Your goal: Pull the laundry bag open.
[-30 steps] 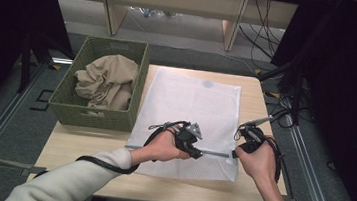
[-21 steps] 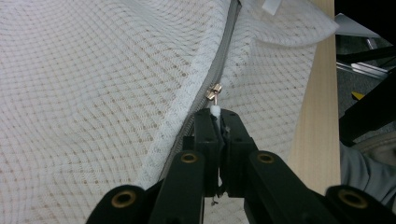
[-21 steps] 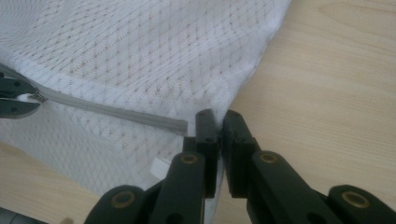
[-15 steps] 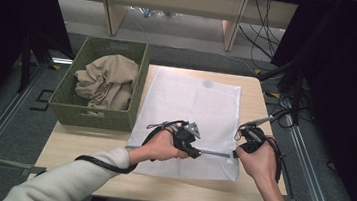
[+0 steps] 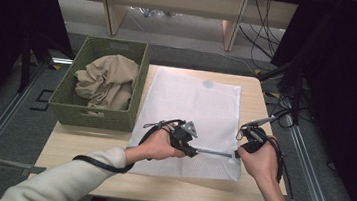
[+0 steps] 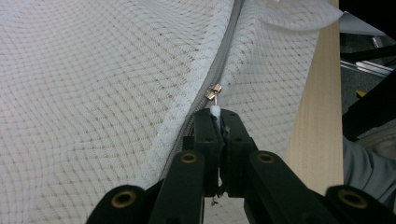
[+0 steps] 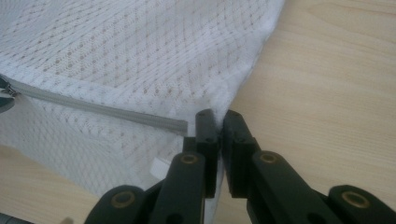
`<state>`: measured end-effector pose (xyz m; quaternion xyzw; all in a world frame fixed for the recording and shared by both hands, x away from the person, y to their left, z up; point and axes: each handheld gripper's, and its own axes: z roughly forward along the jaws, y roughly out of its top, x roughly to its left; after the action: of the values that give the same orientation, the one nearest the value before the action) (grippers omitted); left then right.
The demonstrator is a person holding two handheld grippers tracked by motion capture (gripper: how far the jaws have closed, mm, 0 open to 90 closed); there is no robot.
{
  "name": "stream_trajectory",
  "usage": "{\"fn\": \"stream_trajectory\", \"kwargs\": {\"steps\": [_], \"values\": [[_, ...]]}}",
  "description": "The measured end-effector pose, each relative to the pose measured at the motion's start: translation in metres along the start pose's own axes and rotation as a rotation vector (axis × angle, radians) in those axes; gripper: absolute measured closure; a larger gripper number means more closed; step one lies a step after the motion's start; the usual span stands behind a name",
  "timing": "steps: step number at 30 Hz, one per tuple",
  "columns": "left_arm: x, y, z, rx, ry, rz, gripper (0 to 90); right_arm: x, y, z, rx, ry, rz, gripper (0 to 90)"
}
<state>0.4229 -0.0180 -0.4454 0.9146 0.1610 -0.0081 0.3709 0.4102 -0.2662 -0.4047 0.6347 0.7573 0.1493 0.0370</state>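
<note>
Unzipping in hand: left gripper (image 6: 217, 122) pinches the zip tab (image 6: 214, 111); right gripper (image 7: 217, 122) clamps the bag (image 5: 193, 109) edge. Next: draw tab left.

1. Desk (image 5: 86, 148): pale wood top, standing on grey carpeted floor (image 5: 7, 128).
2. Wooden shelving (image 5: 111, 3): light-coloured uprights at the far side.
3. Metal rails (image 5: 317, 195): run along both sides of the desk.
4. Black cables (image 5: 286, 112): trail at right.
5. Surroundings dark at both edges.
</note>
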Motion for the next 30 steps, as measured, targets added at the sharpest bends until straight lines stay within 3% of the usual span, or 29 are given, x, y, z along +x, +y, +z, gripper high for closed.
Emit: {"fn": "stream_trajectory", "kwargs": {"steps": [5,30], "values": [[0.001,-0.002,0.000,0.002,0.000,-0.008,87.0,-0.001,0.000,0.000,-0.005,-0.025,-0.003,86.9],[0.003,-0.008,-0.010,0.005,0.012,-0.015,87.0,-0.007,0.000,0.000,0.003,-0.018,0.017,86.9]]}}
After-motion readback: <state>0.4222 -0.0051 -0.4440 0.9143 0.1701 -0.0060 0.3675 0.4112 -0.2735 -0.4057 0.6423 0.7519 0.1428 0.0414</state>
